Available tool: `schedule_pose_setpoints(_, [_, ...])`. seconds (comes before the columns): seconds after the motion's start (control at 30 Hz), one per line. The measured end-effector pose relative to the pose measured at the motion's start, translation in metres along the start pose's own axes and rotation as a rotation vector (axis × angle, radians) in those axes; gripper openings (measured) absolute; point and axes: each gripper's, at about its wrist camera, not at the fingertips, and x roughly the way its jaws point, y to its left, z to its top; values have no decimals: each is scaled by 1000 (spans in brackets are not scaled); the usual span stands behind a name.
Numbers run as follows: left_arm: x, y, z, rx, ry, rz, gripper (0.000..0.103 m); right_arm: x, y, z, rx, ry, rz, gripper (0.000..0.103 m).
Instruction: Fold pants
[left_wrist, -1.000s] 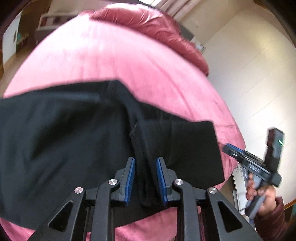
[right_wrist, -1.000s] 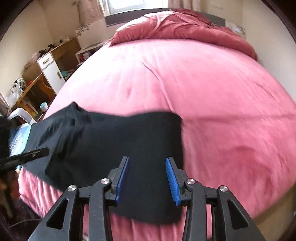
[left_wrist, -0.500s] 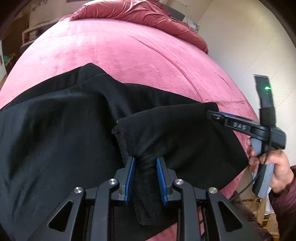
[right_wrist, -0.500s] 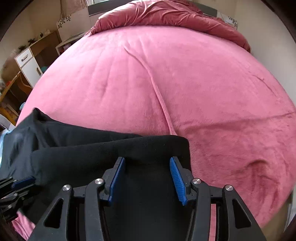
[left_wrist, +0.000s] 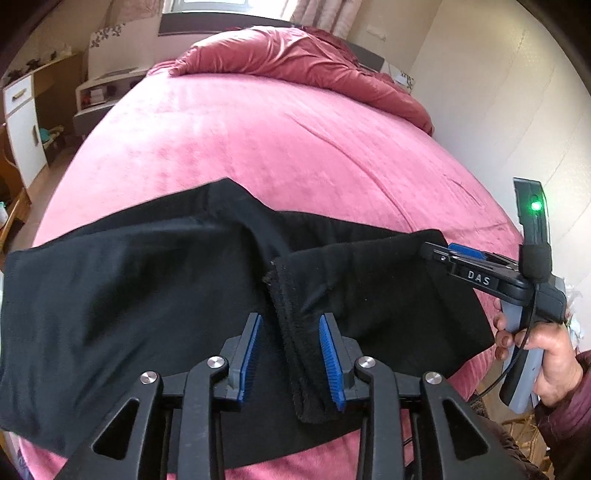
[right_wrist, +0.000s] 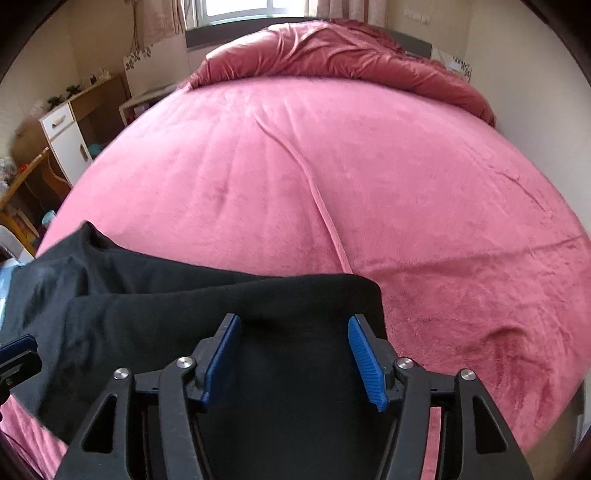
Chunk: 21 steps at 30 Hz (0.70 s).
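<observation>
Black pants (left_wrist: 129, 288) lie across the near end of a pink bed (left_wrist: 277, 147). A fuzzy hem fold (left_wrist: 295, 339) runs between the pads of my left gripper (left_wrist: 290, 356), whose jaws now stand apart around it without pinching. In the right wrist view the pants (right_wrist: 184, 314) lie under my right gripper (right_wrist: 295, 354), which is wide open over the right end of the cloth. The right gripper also shows in the left wrist view (left_wrist: 454, 254), at the cloth's right corner.
A rumpled dark-pink duvet (left_wrist: 295, 62) lies at the bed's far end. A white and wood cabinet (left_wrist: 22, 122) stands left of the bed. A white wall (left_wrist: 517, 110) runs along the right side. A raised crease (right_wrist: 317, 199) crosses the bedsheet.
My left gripper has opened and let go of the hem fold it was pinching. My right gripper has moved in over the pants' right end and stayed open.
</observation>
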Motion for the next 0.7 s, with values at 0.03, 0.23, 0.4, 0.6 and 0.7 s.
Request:
schedule_pose_setpoints(0.03, [-7,4,-3,-6,-3,5,33,-6,5,-1,-5,-15,5,61])
schedule_pose_setpoints(0.23, [-21,13,-13,-43,0,24,34,-34,39,-9,-66,-40,102,61])
schedule_pose_setpoints(0.4, [-22,32,-22,-133,45,4,35,-35,82,-28,-133,31,238,61])
schedule_pose_setpoints(0.6, [-49,102,-35,-412,78,-41,38,-5,122,-50,-228,124,243,64])
schedule_pose_setpoints(0.7, [-82,154,-50,-598,48,-40,39,-2,120,-49,-200,123,251,66])
